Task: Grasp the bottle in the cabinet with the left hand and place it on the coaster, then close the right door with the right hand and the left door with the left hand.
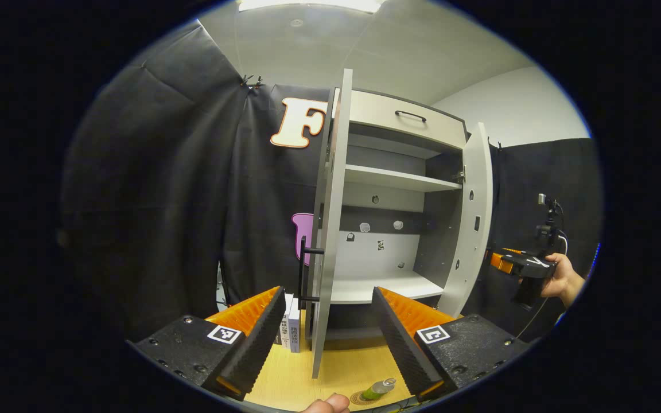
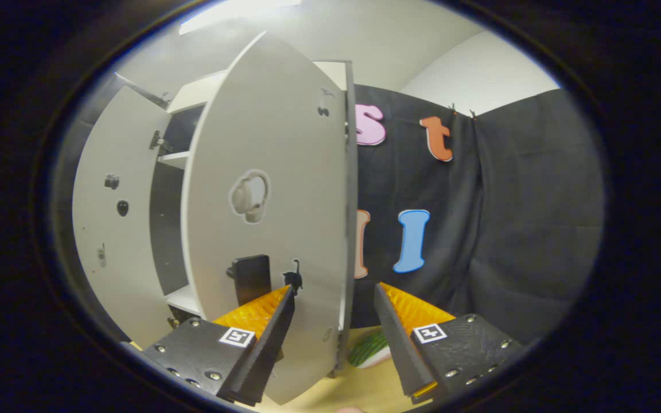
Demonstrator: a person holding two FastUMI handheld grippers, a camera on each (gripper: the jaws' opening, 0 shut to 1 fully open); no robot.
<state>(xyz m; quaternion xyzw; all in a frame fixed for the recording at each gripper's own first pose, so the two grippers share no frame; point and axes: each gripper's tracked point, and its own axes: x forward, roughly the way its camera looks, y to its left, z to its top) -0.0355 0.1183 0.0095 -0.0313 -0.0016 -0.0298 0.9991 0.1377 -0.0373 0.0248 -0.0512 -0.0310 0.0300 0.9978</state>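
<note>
Left gripper view: the left gripper [image 1: 329, 338], fingers spread and empty, faces the cabinet [image 1: 399, 189] with both doors open. Near it, the bottle [image 1: 378, 389] stands on the coaster [image 1: 360, 397] on the counter [image 1: 296, 373]. The right gripper [image 2: 333, 335], also spread, straddles the right door [image 2: 273, 218] edge.

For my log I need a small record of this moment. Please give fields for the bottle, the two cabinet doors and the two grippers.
bottle: on the coaster, on the wooden table, out of the cabinet
left door: open
right door: open
left gripper: open, empty, left door's edge between its fingers, not pressed
right gripper: open, empty, at the right door's free edge
shelves: bare where visible
</note>
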